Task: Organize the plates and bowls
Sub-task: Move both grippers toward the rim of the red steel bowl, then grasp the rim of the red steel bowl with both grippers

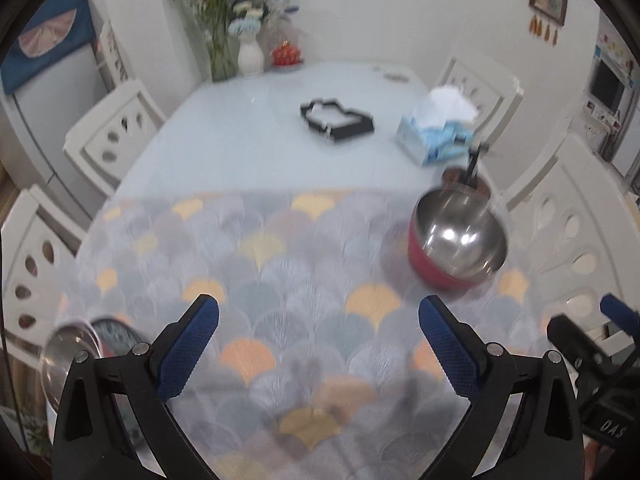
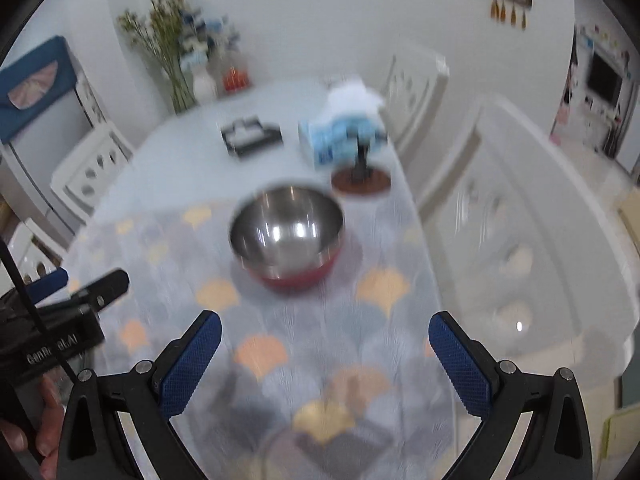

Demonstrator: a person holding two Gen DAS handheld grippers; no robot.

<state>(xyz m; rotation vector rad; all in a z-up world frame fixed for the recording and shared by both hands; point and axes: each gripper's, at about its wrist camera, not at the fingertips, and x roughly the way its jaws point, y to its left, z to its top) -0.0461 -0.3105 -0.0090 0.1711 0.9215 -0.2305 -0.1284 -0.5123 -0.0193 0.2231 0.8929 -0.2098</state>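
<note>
A steel bowl with a red outside (image 1: 458, 240) stands on the patterned tablecloth (image 1: 280, 264), at the right in the left wrist view and at centre in the right wrist view (image 2: 288, 236). My left gripper (image 1: 319, 318) is open and empty above the cloth, left of the bowl. My right gripper (image 2: 325, 334) is open and empty, a short way in front of the bowl. A second steel bowl (image 1: 68, 356) and a patterned plate (image 1: 116, 332) sit at the table's left edge, behind my left finger. My left gripper also shows in the right wrist view (image 2: 72, 292).
A round brown stand with a black post (image 2: 360, 178) is behind the bowl. A blue tissue box (image 1: 436, 136), a black holder (image 1: 336, 120) and vases with flowers (image 1: 250, 54) stand farther back. White chairs (image 1: 112, 136) surround the table.
</note>
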